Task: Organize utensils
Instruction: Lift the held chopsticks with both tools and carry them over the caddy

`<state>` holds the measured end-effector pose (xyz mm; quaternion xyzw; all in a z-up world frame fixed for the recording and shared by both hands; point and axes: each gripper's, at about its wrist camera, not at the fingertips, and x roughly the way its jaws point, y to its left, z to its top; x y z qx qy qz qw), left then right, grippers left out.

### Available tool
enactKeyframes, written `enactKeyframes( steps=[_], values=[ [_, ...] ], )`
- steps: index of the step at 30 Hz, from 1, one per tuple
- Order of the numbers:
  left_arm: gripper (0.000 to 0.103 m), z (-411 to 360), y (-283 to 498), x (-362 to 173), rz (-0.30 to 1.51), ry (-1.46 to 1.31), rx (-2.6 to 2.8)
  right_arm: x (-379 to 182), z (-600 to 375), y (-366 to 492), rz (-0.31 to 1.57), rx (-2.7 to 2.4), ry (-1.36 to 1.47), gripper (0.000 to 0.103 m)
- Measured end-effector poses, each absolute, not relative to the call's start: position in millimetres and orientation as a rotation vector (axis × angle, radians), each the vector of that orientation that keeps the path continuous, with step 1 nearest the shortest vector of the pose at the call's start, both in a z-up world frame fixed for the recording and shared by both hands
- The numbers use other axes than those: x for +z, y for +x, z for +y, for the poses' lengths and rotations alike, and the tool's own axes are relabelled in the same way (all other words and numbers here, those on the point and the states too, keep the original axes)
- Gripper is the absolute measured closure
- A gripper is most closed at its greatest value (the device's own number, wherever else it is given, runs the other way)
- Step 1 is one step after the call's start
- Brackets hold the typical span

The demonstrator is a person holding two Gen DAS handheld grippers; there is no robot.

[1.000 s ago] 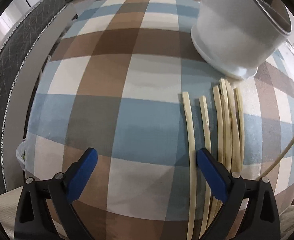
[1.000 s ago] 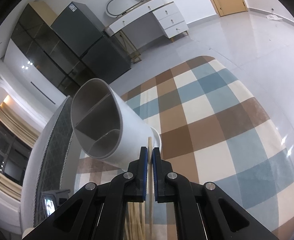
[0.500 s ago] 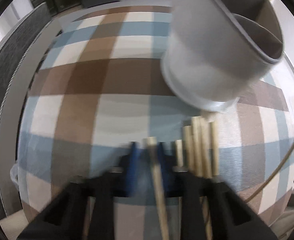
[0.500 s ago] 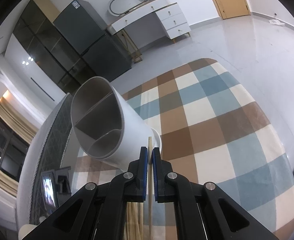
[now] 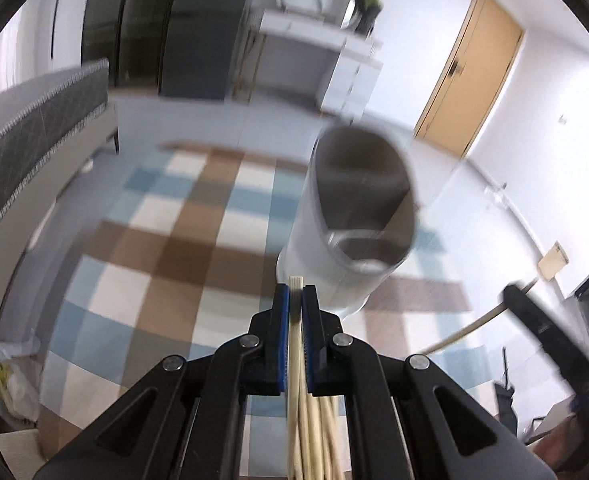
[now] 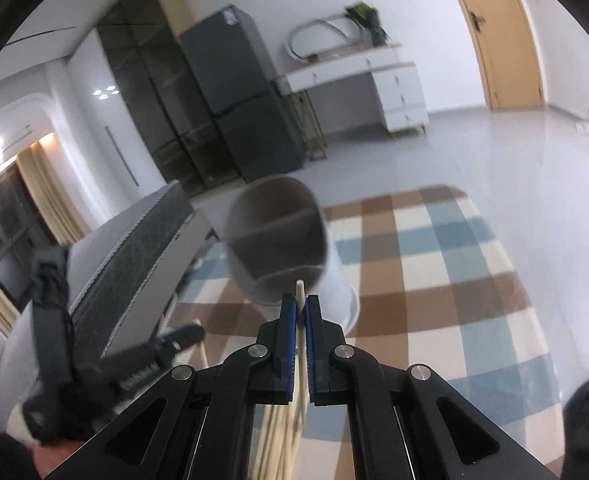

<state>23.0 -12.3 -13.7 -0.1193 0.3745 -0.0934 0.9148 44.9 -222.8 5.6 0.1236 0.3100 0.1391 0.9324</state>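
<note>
A white divided utensil holder [image 5: 350, 220] stands on the checked tablecloth [image 5: 166, 248]; it also shows in the right wrist view [image 6: 282, 248]. My left gripper [image 5: 295, 300] is shut on a pale wooden chopstick [image 5: 295, 284], lifted, its tip just below the holder's rim. Several more chopsticks [image 5: 314, 440] lie on the cloth beneath it. My right gripper [image 6: 299, 310] is shut on another chopstick [image 6: 300, 292], its tip in front of the holder's near compartment. The left gripper appears blurred at the left of the right wrist view [image 6: 106, 364].
A grey padded bench [image 5: 26, 128] runs along the table's left side. A plastic bag [image 5: 6, 376] lies at the lower left. The right gripper and its chopstick [image 5: 534, 320] cross the right of the left wrist view. Fridge, white desk and door stand behind.
My left gripper closed on a chopstick from the cloth and lifted it, tilting up toward the holder. The right gripper kept its chopstick and moved back and higher from the holder.
</note>
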Motion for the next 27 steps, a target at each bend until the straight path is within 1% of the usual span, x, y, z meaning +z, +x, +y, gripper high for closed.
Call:
enactKeyframes(
  steps=[2, 7, 17, 21, 27],
  values=[
    [0.101, -9.6, 21.0, -2.8, 0.737, -0.229, -0.197, 10.9, -217.6, 32.3, 0.612, 0.285, 0.232, 0.1],
    [0.101, -5.4, 32.5, 3.1, 0.713, -0.191, -0.216, 15.1, -209.7, 18.9, 0.604, 0.283, 0.212, 0.1],
    [0.101, 0.7, 38.7, 25.6, 0.73, -0.185, -0.251, 31.6, -212.6, 11.3, 0.581, 0.278, 0.208, 0.1],
    [0.101, 3.8, 50.3, 50.7, 0.71, -0.193, -0.278, 54.1, -213.1, 18.8, 0.556, 0.291, 0.184, 0.1],
    [0.101, 10.2, 87.4, 102.5, 0.676, -0.242, -0.321, 110.0, -210.9, 49.3, 0.498, 0.34, 0.129, 0.1]
  ],
)
